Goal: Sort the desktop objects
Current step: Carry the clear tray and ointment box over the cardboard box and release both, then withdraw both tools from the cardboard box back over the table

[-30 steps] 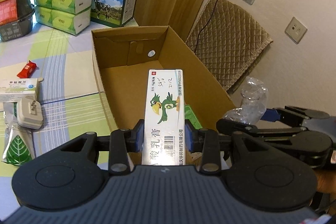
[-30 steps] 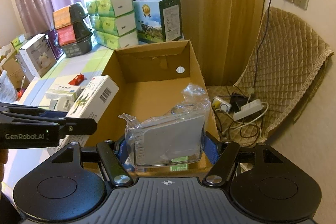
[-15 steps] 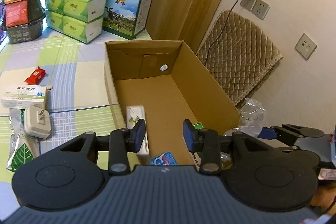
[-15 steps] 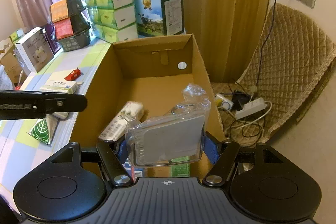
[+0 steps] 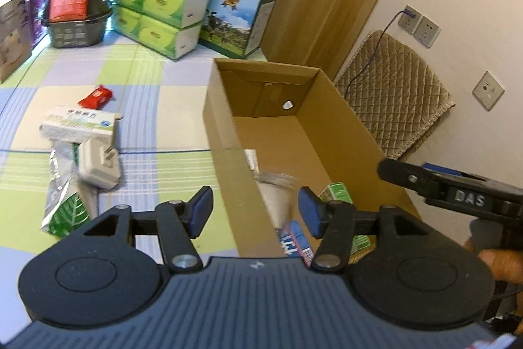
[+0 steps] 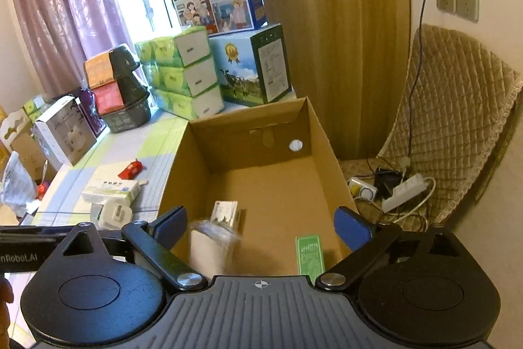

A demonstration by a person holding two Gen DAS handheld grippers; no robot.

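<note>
While left gripper (image 5: 255,205) and right gripper (image 6: 261,224) empty, four items (image 6: 310,254) in one box (image 6: 248,126)

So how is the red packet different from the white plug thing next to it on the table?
The red packet is small, soft-looking and bright red; the white charger is bigger, hard-looking and plain white. The charger has metal prongs sticking out, while the packet has crimped ends. The packet lies alone on the tablecloth; the charger rests on a green leaf pouch. Both are outside the cardboard box.
</note>
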